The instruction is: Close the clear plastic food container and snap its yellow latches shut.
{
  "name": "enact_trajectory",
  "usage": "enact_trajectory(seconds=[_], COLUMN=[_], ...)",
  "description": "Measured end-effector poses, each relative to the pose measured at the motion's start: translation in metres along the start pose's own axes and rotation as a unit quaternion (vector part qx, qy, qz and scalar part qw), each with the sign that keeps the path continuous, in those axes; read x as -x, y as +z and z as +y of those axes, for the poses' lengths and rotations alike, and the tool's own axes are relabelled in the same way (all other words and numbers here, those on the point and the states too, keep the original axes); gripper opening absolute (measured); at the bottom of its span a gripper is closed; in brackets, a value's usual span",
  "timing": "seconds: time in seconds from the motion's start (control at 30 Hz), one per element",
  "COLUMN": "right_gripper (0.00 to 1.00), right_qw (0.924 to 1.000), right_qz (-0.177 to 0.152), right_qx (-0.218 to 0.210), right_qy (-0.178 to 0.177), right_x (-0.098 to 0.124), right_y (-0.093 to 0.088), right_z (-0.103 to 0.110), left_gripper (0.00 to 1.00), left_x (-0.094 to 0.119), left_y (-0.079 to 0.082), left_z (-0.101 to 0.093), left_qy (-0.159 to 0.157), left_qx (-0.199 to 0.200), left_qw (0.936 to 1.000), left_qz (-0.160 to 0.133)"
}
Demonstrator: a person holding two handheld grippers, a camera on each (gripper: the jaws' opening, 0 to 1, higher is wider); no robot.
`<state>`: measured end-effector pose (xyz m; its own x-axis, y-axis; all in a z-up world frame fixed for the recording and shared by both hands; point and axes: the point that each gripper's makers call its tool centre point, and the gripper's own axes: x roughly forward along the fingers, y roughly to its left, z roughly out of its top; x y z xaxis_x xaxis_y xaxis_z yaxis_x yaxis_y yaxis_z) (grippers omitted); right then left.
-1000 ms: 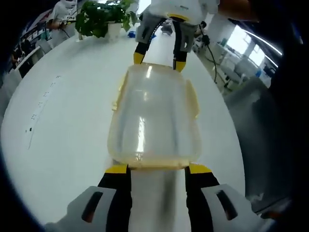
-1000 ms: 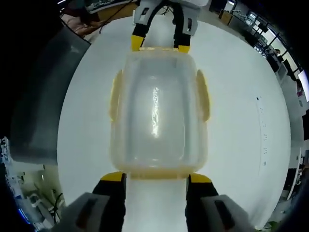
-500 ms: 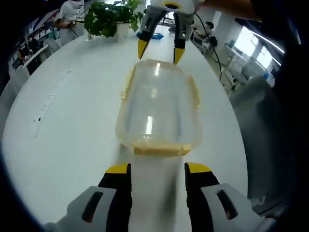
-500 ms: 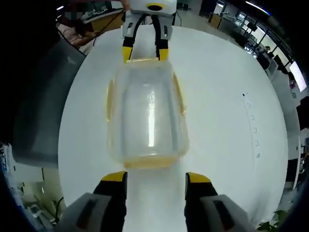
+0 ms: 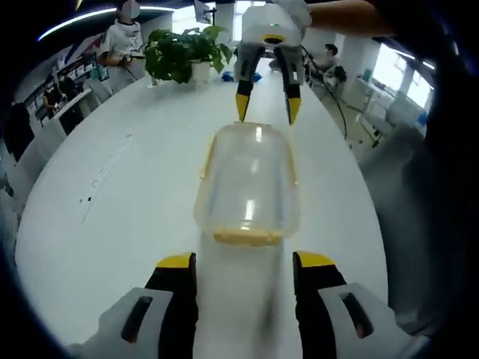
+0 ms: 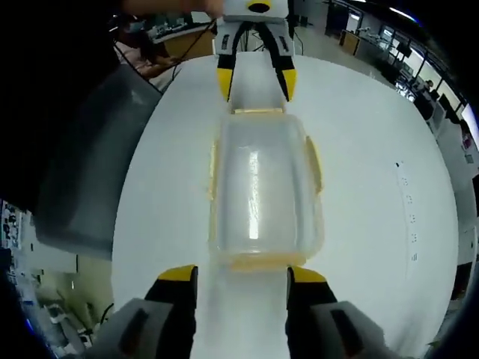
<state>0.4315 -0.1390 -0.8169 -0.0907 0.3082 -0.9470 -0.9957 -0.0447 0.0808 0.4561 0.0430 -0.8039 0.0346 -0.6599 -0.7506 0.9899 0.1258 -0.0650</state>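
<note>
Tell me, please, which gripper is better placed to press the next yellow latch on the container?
Probably the right gripper. Its open jaws stand just short of the near end latch of the container. The left gripper is also open at the opposite end, but with a visible gap to it.

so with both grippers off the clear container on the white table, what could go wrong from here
The clear plastic food container with yellow latches sits unheld between the open left gripper and right gripper, so pressing one end latch may slide it along the smooth white table. The side latches seem to flare outward, perhaps unsnapped.
</note>
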Motion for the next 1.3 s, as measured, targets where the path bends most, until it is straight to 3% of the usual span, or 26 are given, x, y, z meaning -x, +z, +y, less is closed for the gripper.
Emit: enact_trajectory(seconds=[0.07, 0.2, 0.43, 0.57, 0.63, 0.8, 1.0, 1.17, 1.3], right_gripper=[0.49, 0.51, 0.47, 0.48, 0.48, 0.42, 0.41, 0.38, 0.37], right_qw=[0.9997, 0.9998, 0.9999, 0.9996, 0.9994, 0.9960, 0.9941, 0.9955, 0.9939], right_qz=[-0.002, -0.001, 0.003, 0.005, -0.005, -0.078, -0.096, -0.084, -0.102], right_qx=[0.004, 0.010, 0.014, 0.018, 0.018, -0.005, -0.011, -0.010, -0.007], right_qy=[-0.024, -0.020, -0.002, -0.020, -0.029, -0.042, -0.050, -0.043, -0.039], right_x=[0.000, -0.003, -0.001, 0.007, 0.012, 0.027, 0.025, 0.020, 0.017], right_y=[0.000, 0.002, 0.003, 0.003, 0.006, 0.032, 0.037, 0.035, 0.053], right_z=[-0.011, -0.012, -0.005, -0.011, -0.014, -0.017, -0.017, -0.013, -0.014], left_gripper=[0.50, 0.50, 0.51, 0.51, 0.50, 0.44, 0.44, 0.41, 0.41], left_x=[-0.003, -0.013, -0.013, -0.009, -0.004, 0.005, 0.001, -0.002, -0.013], left_y=[0.000, -0.013, 0.001, 0.007, 0.011, 0.028, 0.033, 0.036, 0.043], left_z=[0.002, 0.001, -0.005, 0.000, 0.001, 0.002, 0.001, -0.001, -0.004], left_qy=[0.000, -0.001, -0.006, 0.003, 0.010, 0.019, 0.022, 0.017, 0.011], left_qx=[0.001, -0.013, -0.014, -0.020, -0.023, -0.030, -0.030, -0.032, -0.028], left_qw=[1.0000, 0.9996, 0.9998, 0.9998, 0.9997, 0.9989, 0.9985, 0.9985, 0.9985], left_qz=[-0.001, 0.026, 0.010, 0.003, -0.002, -0.030, -0.040, -0.042, -0.046])
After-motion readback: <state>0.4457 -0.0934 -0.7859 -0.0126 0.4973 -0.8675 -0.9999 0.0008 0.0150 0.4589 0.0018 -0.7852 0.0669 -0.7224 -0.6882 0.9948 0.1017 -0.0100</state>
